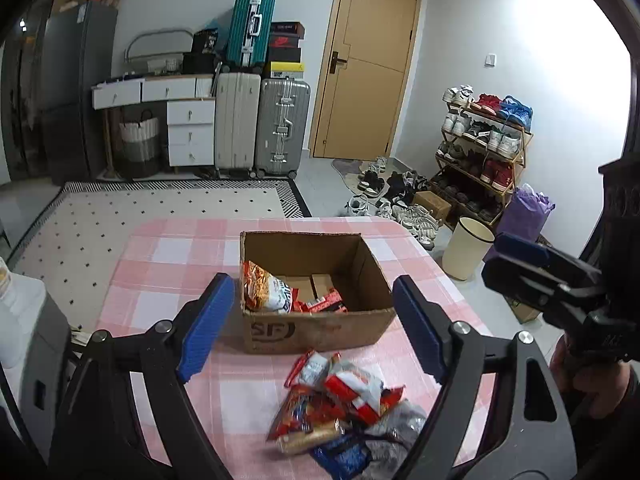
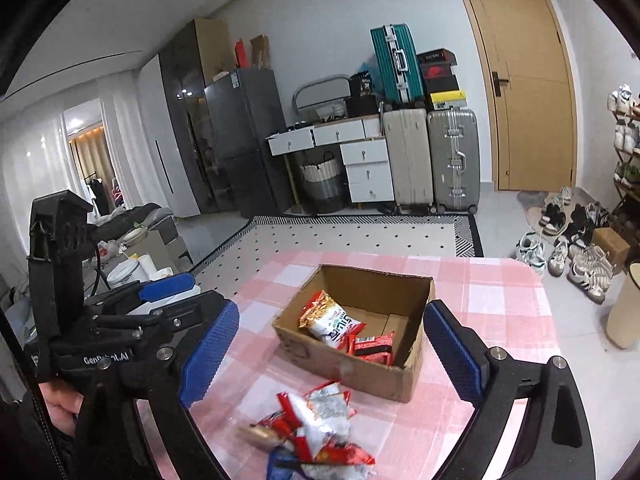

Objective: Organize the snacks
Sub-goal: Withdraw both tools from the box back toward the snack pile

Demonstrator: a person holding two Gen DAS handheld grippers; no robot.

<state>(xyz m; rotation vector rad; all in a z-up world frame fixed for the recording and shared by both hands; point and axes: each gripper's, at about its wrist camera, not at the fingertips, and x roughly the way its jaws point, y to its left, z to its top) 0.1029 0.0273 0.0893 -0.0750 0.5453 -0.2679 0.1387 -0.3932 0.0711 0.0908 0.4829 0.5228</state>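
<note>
1. Pink and white checked cloth covers the bench (image 1: 168, 256), and on it I see a brown cardboard box (image 1: 320, 330) standing open near the middle.
2. Inside the box lies an orange and white snack bag (image 1: 266, 290) leaning on the left wall, and beside it some red packets (image 1: 324, 305) lie flat on the bottom.
3. A loose pile of snacks (image 1: 344, 412) lies on the cloth just in front of the box, nearer to me; it does not touch the box.
4. My left gripper (image 1: 314, 326) hangs above the bench with its jaws wide apart, and nothing is between the blue pads (image 1: 204, 328).
5. My right gripper (image 2: 332, 356) is also above the bench, its jaws wide apart and empty; through them I see the box and the pile.
6. In the left wrist view the right gripper shows at the right edge, held by a hand (image 1: 592, 384).
7. Behind the bench a dotted rug (image 1: 160, 208) lies on the floor, and suitcases (image 1: 260, 120) stand against the wall beside a wooden door (image 1: 372, 60).
</note>
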